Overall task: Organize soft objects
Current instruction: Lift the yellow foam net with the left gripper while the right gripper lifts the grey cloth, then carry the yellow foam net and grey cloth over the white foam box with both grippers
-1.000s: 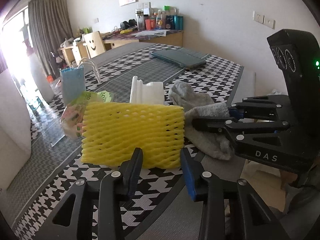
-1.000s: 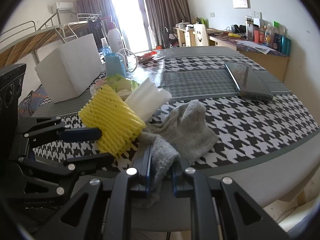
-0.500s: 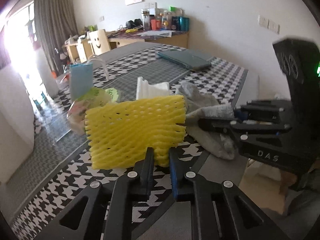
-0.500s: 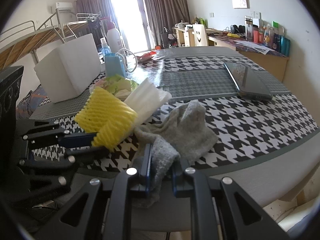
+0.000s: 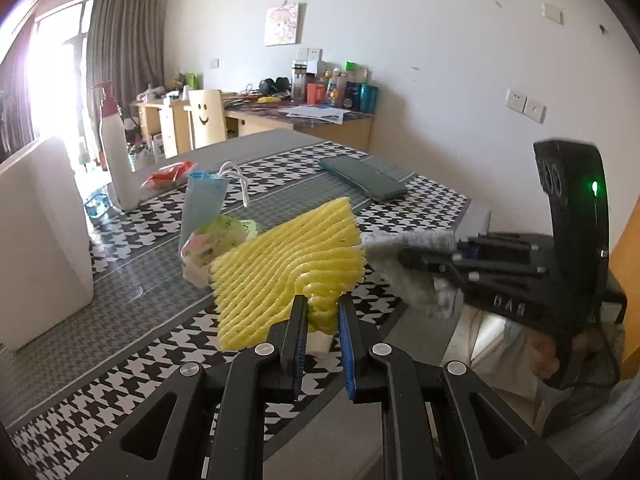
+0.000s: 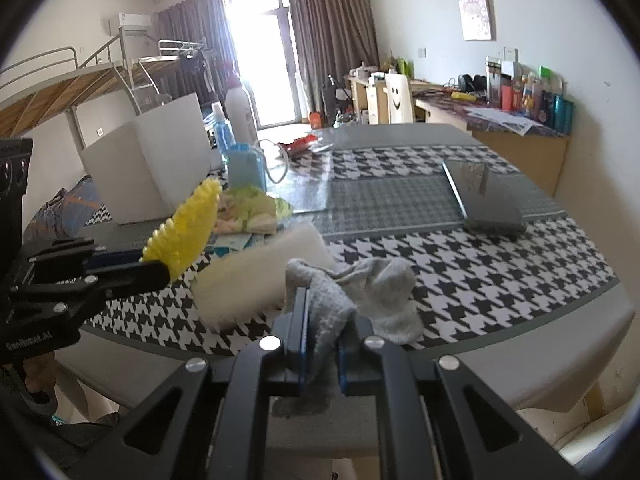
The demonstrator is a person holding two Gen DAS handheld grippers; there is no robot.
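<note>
The left gripper (image 5: 323, 312) pinches the lower edge of the yellow foam net (image 5: 288, 268), its jaws drawn narrow on a bunched fold. The net is tilted and lifted clear of the table (image 5: 152, 280), over the near edge. The right gripper (image 6: 323, 322) is clamped on one end of the grey sock (image 6: 360, 288); the sock's toe end drapes onto the houndstooth cloth close to the near edge, while its gripped end hangs through between the fingers. A white foam block (image 6: 256, 276) lies on the table just left of the sock, touching it. Behind the net, a bag of soft items (image 5: 212, 244) and a blue pouch (image 5: 204, 204) sit further in. A white box (image 5: 40, 240) stands towards the left edge, and a dark notebook (image 6: 480, 196) lies towards the far right corner.
</note>
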